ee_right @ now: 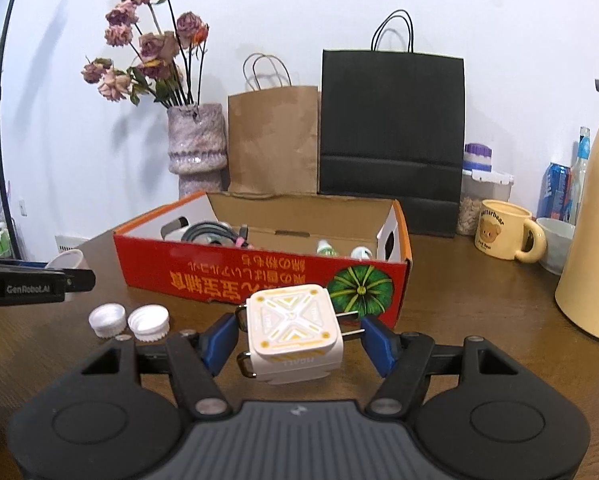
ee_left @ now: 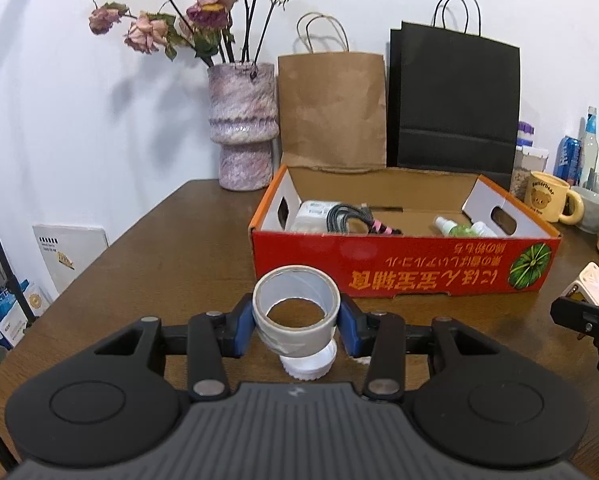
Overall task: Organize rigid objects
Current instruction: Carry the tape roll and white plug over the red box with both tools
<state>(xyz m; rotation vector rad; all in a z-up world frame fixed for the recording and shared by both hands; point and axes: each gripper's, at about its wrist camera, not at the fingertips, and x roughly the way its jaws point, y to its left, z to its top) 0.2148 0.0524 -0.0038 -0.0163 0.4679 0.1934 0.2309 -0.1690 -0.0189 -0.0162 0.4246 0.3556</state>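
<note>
My left gripper (ee_left: 296,319) is shut on a grey tape roll (ee_left: 299,336), held just above the brown table in front of the red cardboard box (ee_left: 403,268). Under the roll lies a white bottle cap (ee_left: 309,365). My right gripper (ee_right: 298,334) is shut on a white and yellow plug charger (ee_right: 291,322), its prongs against the right finger, lifted in front of the box (ee_right: 259,276). Two white caps (ee_right: 107,320) (ee_right: 149,323) lie to its left. The box holds a coiled cable (ee_left: 349,216), a white block and small spray bottles (ee_left: 455,227).
Behind the box stand a vase of dried roses (ee_left: 243,128), a brown paper bag (ee_left: 331,108) and a black paper bag (ee_left: 455,100). On the right are a bear mug (ee_right: 503,236), a bowl (ee_right: 555,242), a cream jug (ee_right: 591,240), a can and a bottle.
</note>
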